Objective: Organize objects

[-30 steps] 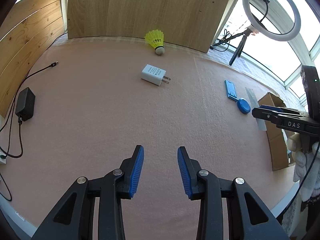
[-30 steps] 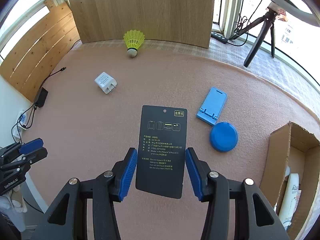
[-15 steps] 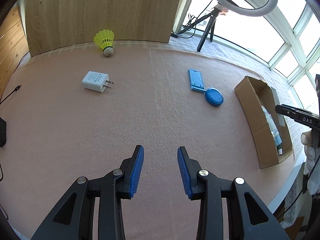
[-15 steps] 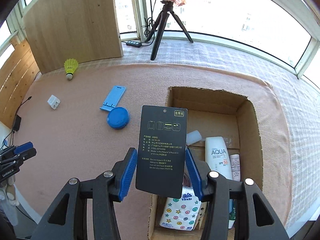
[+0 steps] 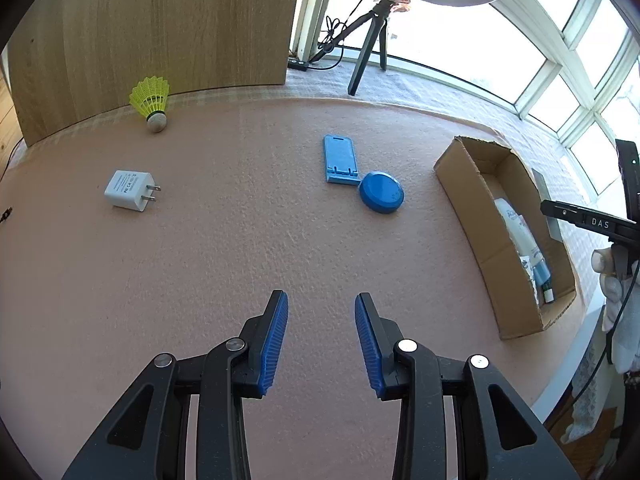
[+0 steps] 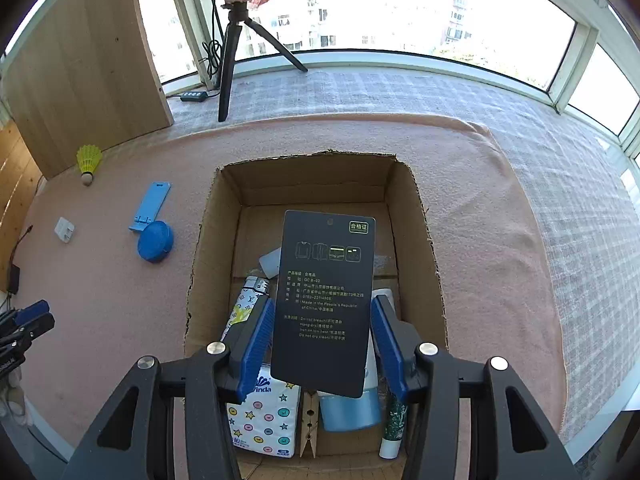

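Right gripper [image 6: 323, 336]: jaws pinching black garment tag [image 6: 325, 300], centre frame, over cardboard box [image 6: 420, 216]. Left gripper [image 5: 321, 336]: jaws spread, empty, lower centre above pink mat [image 5: 200, 260].

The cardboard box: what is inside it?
Inside the cardboard box: tissue pack, lighter, clothespin, sunscreen tube. The black card hides the middle.
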Tool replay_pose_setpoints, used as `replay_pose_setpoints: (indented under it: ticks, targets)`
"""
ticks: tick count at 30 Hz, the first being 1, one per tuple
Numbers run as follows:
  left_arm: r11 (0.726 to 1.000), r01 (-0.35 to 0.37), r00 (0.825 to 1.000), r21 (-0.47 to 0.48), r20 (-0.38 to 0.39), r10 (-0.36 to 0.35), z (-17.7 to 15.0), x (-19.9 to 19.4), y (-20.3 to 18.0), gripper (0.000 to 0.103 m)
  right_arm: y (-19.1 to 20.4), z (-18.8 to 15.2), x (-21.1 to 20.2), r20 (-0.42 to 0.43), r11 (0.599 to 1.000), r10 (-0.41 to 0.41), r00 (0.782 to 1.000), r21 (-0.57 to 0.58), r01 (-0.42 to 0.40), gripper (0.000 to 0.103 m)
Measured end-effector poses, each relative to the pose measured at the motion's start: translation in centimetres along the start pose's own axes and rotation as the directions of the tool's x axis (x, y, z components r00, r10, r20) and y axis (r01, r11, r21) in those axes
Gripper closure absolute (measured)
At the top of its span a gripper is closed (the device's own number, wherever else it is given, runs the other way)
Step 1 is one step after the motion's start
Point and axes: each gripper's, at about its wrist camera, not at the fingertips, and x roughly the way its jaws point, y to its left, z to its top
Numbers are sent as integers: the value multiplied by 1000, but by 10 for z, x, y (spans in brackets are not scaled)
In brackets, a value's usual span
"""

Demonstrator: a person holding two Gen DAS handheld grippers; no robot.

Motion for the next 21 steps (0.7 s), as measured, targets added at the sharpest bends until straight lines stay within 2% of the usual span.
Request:
replay_pose_setpoints:
  ticks: [1, 3, 5, 12, 21]
  targets:
    - [1000, -1, 1000, 3, -1, 1, 0, 0, 0, 65, -1, 0, -1, 8, 1000, -1, 1000, 1, 1, 56]
    - [1000, -2, 1000, 7, -3, 2, 0, 1, -1, 65, -2, 1, 0, 8, 1000, -7, 1000, -1, 7, 45]
    - [1000, -4, 1000, 8, -7, 4, 0, 2, 0, 65, -1, 1, -3, 24, 1000, -16, 1000, 6, 15, 39]
    - [1000, -5, 1000, 13, -10, 5, 7, 5, 0, 65, 5, -3, -13, 54, 999, 20, 998, 30, -22, 39]
    - [1000, -7, 1000, 16, -17, 8, 15, 14, 0, 65, 37, -16, -34, 107, 990, 125, 986, 44, -130, 39]
